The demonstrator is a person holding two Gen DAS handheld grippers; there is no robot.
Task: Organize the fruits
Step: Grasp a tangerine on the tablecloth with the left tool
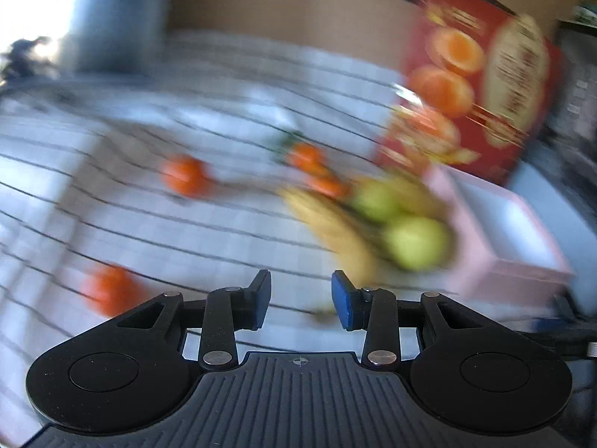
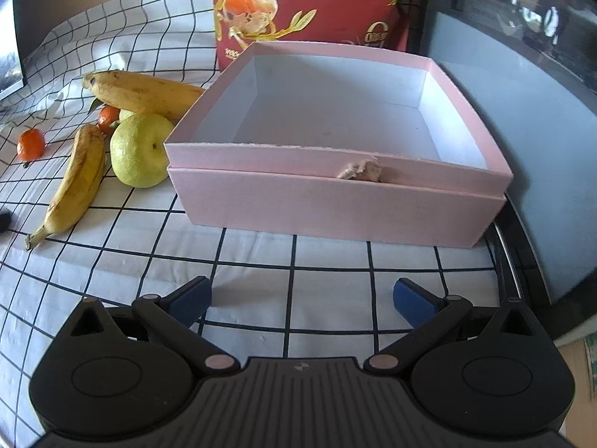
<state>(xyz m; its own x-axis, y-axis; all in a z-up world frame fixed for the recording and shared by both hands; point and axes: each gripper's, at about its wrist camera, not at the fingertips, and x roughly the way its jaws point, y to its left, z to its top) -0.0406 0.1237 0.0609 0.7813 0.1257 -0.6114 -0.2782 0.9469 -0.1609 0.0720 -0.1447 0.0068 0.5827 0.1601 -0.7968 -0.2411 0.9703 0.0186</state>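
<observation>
An empty pink box (image 2: 335,201) sits on the checked cloth (image 2: 261,280); it also shows in the blurred left wrist view (image 1: 511,257). Left of the box lie two bananas (image 2: 80,179) (image 2: 145,93), a green pear (image 2: 138,149) with a second one behind, and small oranges (image 2: 31,143) (image 2: 108,116). The left wrist view shows the pears (image 1: 414,242), a banana (image 1: 335,231) and several oranges (image 1: 184,175) (image 1: 110,287). My left gripper (image 1: 300,298) is open and empty above the cloth. My right gripper (image 2: 302,298) is wide open and empty in front of the box.
A red snack bag (image 2: 317,3) stands behind the box, also in the left wrist view (image 1: 481,86). A grey surface (image 2: 522,130) and a dark edge lie right of the box. A dark object (image 2: 3,220) lies at the far left.
</observation>
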